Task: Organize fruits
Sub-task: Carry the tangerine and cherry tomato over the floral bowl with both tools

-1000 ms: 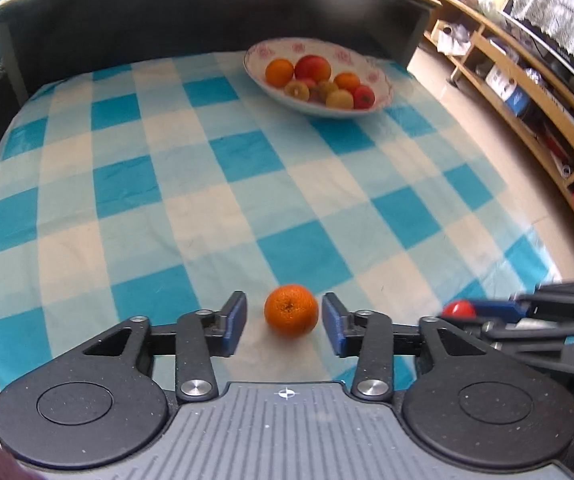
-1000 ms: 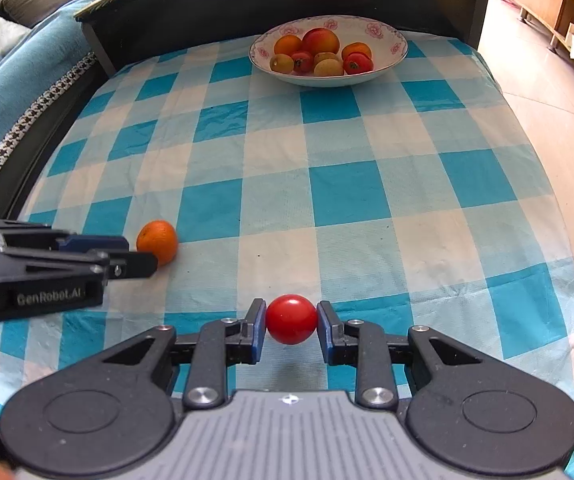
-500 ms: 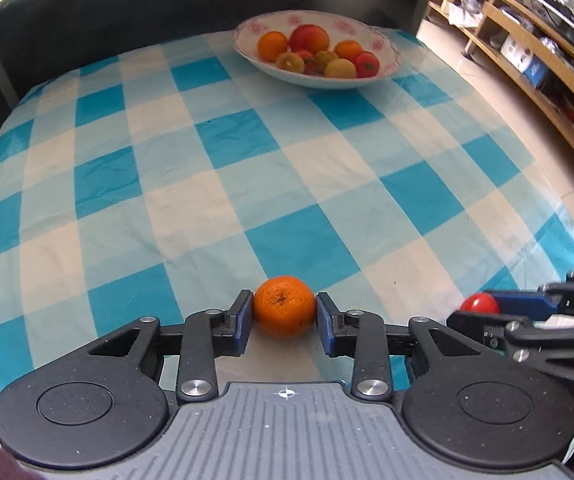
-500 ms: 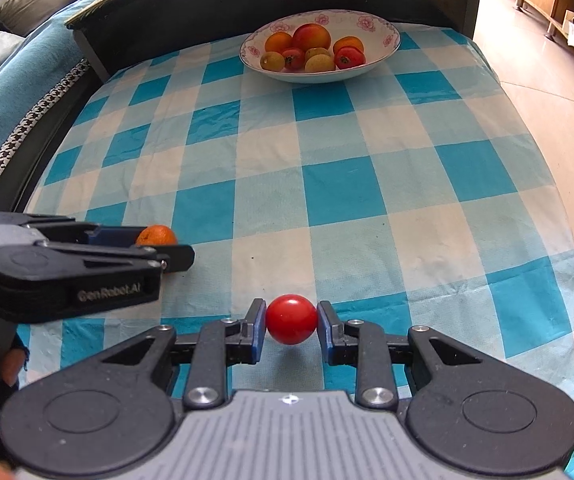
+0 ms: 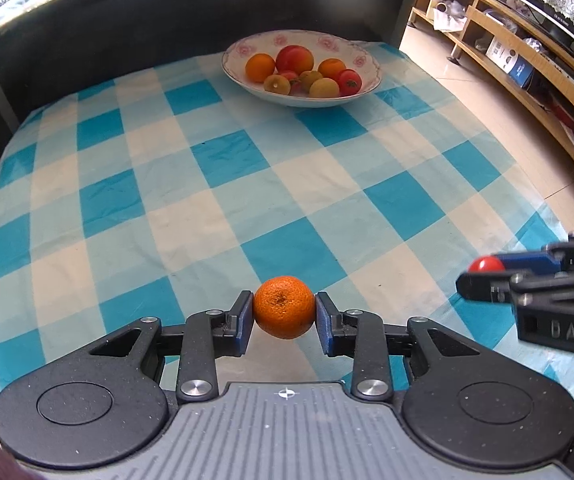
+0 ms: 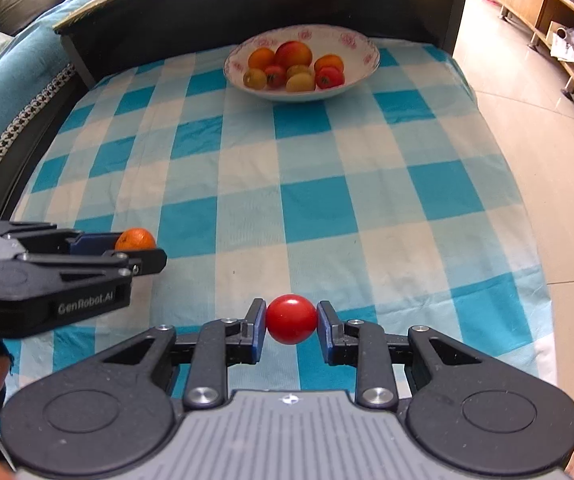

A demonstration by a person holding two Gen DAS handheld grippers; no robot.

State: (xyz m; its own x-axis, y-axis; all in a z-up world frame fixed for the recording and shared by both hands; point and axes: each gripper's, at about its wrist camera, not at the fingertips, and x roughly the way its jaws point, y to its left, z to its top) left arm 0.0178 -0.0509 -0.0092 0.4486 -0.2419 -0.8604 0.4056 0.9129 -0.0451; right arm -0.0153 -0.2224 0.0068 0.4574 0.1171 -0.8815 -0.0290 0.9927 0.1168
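Note:
My left gripper (image 5: 284,316) is shut on an orange mandarin (image 5: 284,306), its blue pads pressed on both sides, above the near part of the blue-and-white checked cloth (image 5: 215,160). My right gripper (image 6: 291,324) is shut on a small red tomato (image 6: 291,319). Each gripper shows in the other's view: the left gripper (image 6: 143,254) with the mandarin (image 6: 135,239) at the left, the right gripper (image 5: 483,276) with the tomato (image 5: 486,265) at the right. A white flowered bowl (image 5: 363,50) with several fruits stands at the far end of the cloth; the bowl (image 6: 367,54) also shows in the right wrist view.
A dark raised board (image 5: 207,12) runs behind the bowl. A blue covered sofa (image 6: 11,80) lies to the left. Tiled floor (image 6: 527,128) and wooden shelves (image 5: 527,52) are to the right of the table.
My left gripper's jaws closed onto the mandarin, which had lain loose between them, and the bowl now sits lower and more central in its view. My right gripper kept its hold on the tomato.

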